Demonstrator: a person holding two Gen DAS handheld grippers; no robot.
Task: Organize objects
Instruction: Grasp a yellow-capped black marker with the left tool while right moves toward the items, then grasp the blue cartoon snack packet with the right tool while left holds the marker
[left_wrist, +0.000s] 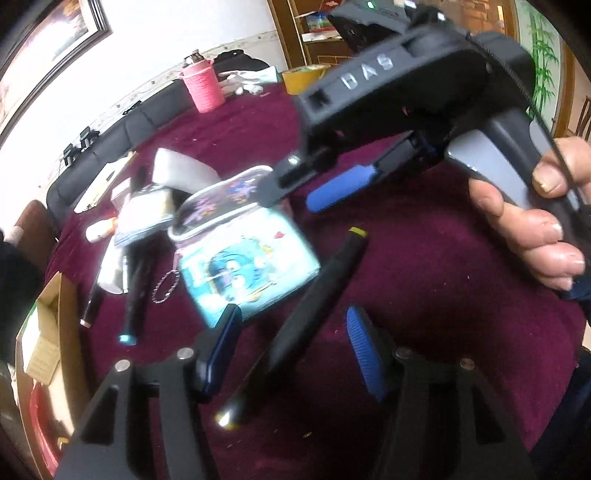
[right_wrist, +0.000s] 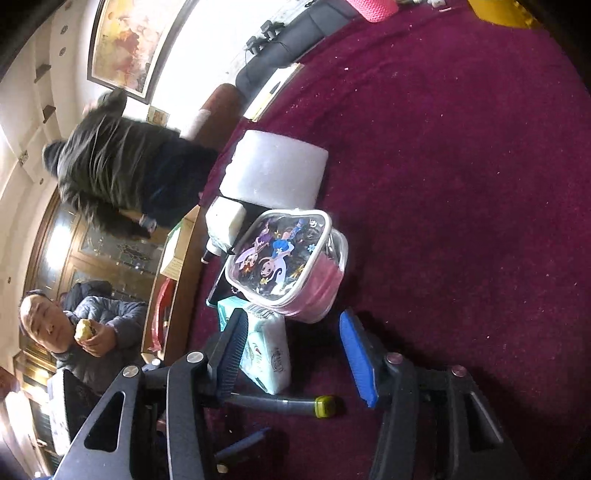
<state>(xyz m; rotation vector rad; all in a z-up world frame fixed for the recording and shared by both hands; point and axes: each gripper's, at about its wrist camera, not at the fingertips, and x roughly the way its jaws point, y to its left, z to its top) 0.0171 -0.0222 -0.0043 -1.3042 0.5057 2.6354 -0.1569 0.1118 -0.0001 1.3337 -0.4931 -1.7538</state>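
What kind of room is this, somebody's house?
Probably a home's living or dining room. A big table with a dark red cloth holds everyday clutter like a clear cartoon pouch. A framed painting hangs on the wall, and a wooden shelf unit stands behind.

The desk (left_wrist: 424, 258) wore a deep maroon cloth flecked with pale crumbs. The pouch (right_wrist: 284, 258) was clear plastic with white piping, printed with cartoon girls in purple and blue, and showed pink through its side. The tissue pack (left_wrist: 247, 269) was light blue with a darker blue cartoon print. The black marker (left_wrist: 317, 295) had a yellow cap end. A second black pen (left_wrist: 135, 291) ended in a turquoise tip. The basket (left_wrist: 203, 86) at the far edge was bright pink. The foam block (right_wrist: 275, 170) was pale grey-white. Both hand-held grippers were black, the left hand-held gripper (left_wrist: 291, 354) and the right hand-held gripper (right_wrist: 295, 354) each with ribbed blue pads (left_wrist: 364, 354).
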